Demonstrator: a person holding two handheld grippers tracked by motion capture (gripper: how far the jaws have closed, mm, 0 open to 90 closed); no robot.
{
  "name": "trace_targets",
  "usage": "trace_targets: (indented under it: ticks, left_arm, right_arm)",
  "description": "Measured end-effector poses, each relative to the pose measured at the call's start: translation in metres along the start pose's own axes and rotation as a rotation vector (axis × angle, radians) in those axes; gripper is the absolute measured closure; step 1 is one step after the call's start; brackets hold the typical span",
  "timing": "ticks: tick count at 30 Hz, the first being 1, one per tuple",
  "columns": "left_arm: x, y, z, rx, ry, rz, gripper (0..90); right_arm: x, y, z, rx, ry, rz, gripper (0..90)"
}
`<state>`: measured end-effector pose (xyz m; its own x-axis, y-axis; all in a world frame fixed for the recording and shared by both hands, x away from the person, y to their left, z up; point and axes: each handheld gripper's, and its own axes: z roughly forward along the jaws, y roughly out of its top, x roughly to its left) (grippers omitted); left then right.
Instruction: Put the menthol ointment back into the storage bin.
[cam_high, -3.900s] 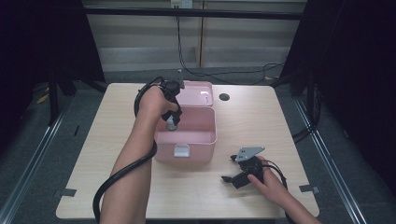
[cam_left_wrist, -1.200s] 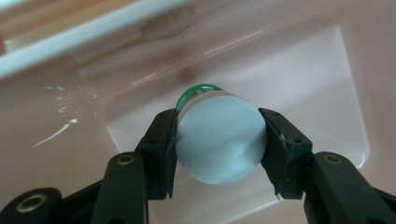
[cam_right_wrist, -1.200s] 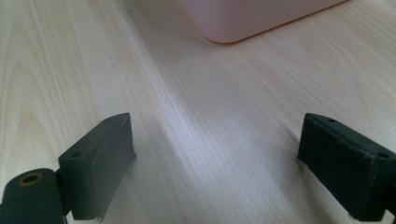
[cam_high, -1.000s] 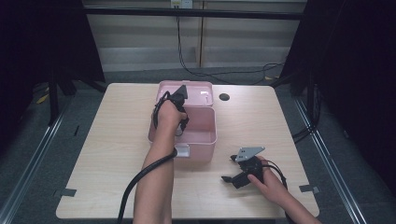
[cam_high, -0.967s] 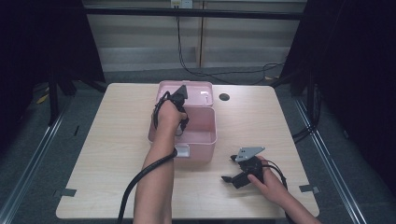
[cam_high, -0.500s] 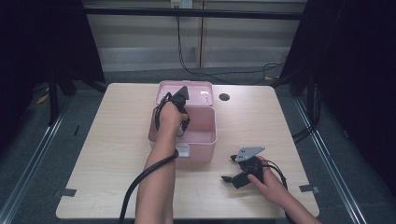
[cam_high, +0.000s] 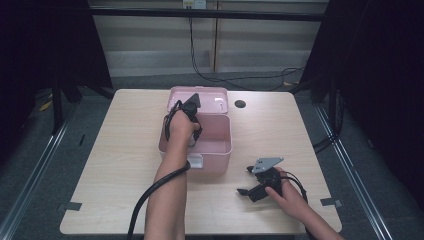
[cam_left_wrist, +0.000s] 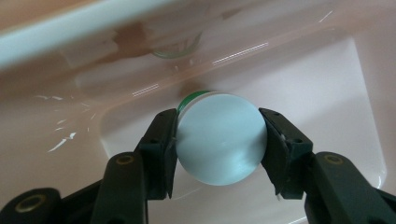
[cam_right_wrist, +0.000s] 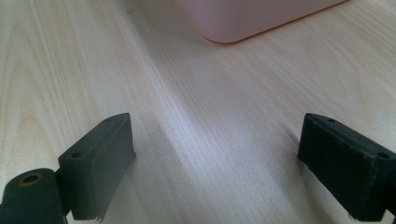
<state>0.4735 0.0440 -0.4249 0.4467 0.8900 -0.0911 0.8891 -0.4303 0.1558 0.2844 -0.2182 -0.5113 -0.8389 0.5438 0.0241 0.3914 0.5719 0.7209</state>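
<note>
A pink box (cam_high: 220, 145) stands open at the middle of the table, its lid (cam_high: 210, 97) tipped back. My left gripper (cam_high: 192, 131) reaches down into the box. In the left gripper view it (cam_left_wrist: 219, 140) is shut on a round container with a pale white top and a green rim (cam_left_wrist: 218, 137), held just above the box's pink floor (cam_left_wrist: 336, 93). My right gripper (cam_high: 247, 181) rests on the table to the right of the box near the front edge. In the right gripper view its (cam_right_wrist: 215, 154) jaws stand wide open over bare wood with nothing between them.
The light wooden table (cam_high: 110, 150) has a small dark hole (cam_high: 240, 104) behind the box on the right. A corner of the pink box (cam_right_wrist: 243, 18) lies ahead of the right gripper. Black cables trail from both grippers. Dark frame posts stand around the table.
Since the earliest frame my left hand has moved from the box's front toward its back part. Over the last second neither hand has moved.
</note>
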Motion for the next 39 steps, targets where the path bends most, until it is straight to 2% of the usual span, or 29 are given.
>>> trace_targets:
  ticks: [13,16,23,24,27,32,39]
  left_arm:
    - [0.000,0.001,-0.002,-0.026,0.010,0.001,48.7]
    - [-0.001,0.002,-0.003,-0.020,0.016,0.010,48.5]
    - [0.000,0.000,-0.004,-0.007,0.014,0.001,47.0]
    - [0.000,0.000,-0.005,-0.005,0.018,-0.007,46.4]
    - [0.002,-0.001,-0.006,-0.004,0.019,0.007,44.7]
    - [0.001,-0.002,-0.009,-0.004,0.012,-0.007,40.6]
    - [0.001,-0.004,-0.015,0.002,0.009,0.006,32.7]
  right_arm:
    - [0.000,0.000,0.000,0.000,0.000,0.000,10.0]
    - [0.000,0.000,0.000,0.000,0.000,0.000,10.0]
    - [0.000,0.000,0.000,0.000,0.000,0.000,10.0]
    - [0.000,0.000,0.000,0.000,0.000,0.000,10.0]
    - [0.000,0.000,0.000,0.000,0.000,0.000,10.0]
    - [0.000,0.000,0.000,0.000,0.000,0.000,10.0]
    - [0.000,0.000,0.000,0.000,0.000,0.000,9.9]
